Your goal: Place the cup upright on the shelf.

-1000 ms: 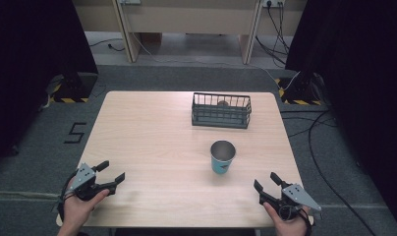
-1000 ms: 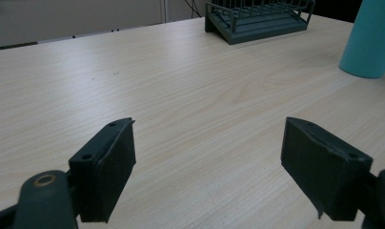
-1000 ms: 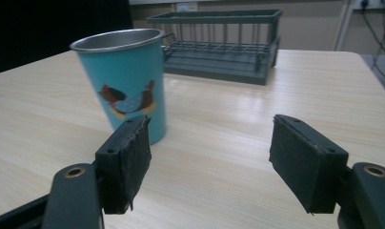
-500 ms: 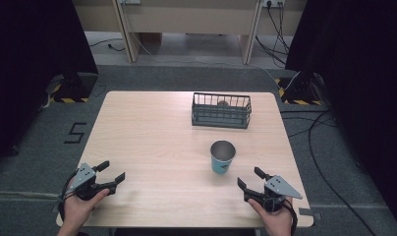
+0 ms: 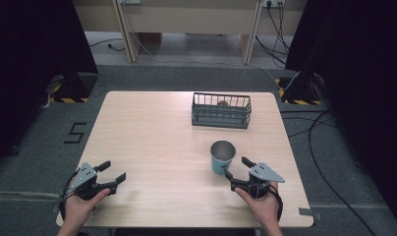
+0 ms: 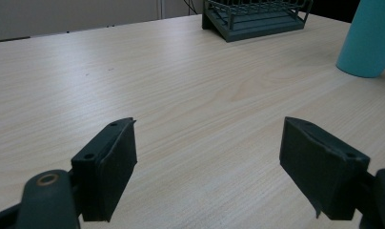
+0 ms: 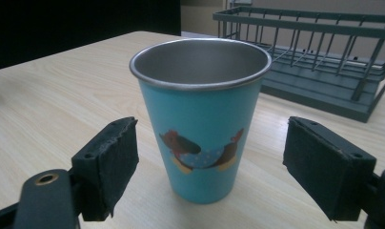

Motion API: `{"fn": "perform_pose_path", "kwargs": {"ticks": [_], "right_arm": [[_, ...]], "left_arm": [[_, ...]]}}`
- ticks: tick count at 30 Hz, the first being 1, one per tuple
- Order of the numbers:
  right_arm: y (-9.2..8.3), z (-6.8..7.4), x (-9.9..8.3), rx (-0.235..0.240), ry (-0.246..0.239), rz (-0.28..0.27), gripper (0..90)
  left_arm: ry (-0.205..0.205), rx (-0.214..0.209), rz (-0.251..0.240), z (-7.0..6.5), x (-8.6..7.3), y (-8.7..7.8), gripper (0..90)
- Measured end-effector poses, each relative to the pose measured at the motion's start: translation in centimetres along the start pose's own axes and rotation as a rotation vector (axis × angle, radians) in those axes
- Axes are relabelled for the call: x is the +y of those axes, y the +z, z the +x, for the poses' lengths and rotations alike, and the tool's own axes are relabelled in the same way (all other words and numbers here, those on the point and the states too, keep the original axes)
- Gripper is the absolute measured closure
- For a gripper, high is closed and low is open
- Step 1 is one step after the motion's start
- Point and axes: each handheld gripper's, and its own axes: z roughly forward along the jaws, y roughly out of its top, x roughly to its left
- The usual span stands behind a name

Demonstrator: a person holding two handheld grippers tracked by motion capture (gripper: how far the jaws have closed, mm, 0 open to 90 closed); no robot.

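A turquoise metal cup [image 5: 222, 156] with a cartoon picture [image 7: 202, 155] stands upright on the wooden table [image 5: 157, 137], right of centre. My right gripper [image 5: 238, 169] is open just in front of the cup, its jaws apart on either side of it without touching. In the right gripper view the cup [image 7: 200, 114] stands between and just beyond the pads [image 7: 109, 162]. My left gripper [image 5: 112, 172] is open near the table's front left corner, with nothing between its jaws [image 6: 207, 157]. From there the cup [image 6: 369, 40] stands far to the right.
A dark wire basket [image 5: 221, 110] stands at the back right of the table with a small brownish thing inside; it also stands behind the cup [image 7: 319, 57]. Cables lie on the floor at the right. The table's front edge is close to both hands.
My right gripper has moved left and forward from the front right corner up to the cup. The left gripper has stayed in place.
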Motion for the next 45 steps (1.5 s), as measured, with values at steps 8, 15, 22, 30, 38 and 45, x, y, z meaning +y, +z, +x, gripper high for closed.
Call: {"fn": "perform_pose_path", "kwargs": {"ticks": [8, 15, 22, 30, 38, 45], "right_arm": [[1.8, -0.1, 0.1, 0.017, 0.015, 0.028, 16.0], [3.3, 0.1, 0.2, 0.017, 0.002, 0.045, 15.8], [4.5, 0.2, 0.5, 0.017, -0.012, 0.045, 15.5], [5.3, 0.2, 0.6, 0.029, -0.009, 0.040, 15.2], [5.7, 0.3, 0.6, 0.036, -0.024, 0.025, 15.1], [6.0, 0.3, 0.6, 0.040, -0.021, 0.013, 14.9]], "left_arm": [[-0.005, -0.004, 0.000, 0.0, 0.0, 0.0, 19.6], [-0.009, -0.007, 0.000, 0.0, 0.0, 0.0, 19.8], [-0.010, -0.009, 0.000, 0.1, -0.1, 0.0, 20.0], [-0.012, -0.011, -0.001, 0.1, -0.1, 0.1, 20.0], [-0.012, -0.013, 0.000, 0.0, -0.1, 0.1, 20.0], [-0.011, -0.014, 0.001, 0.0, -0.1, 0.1, 20.0]]}}
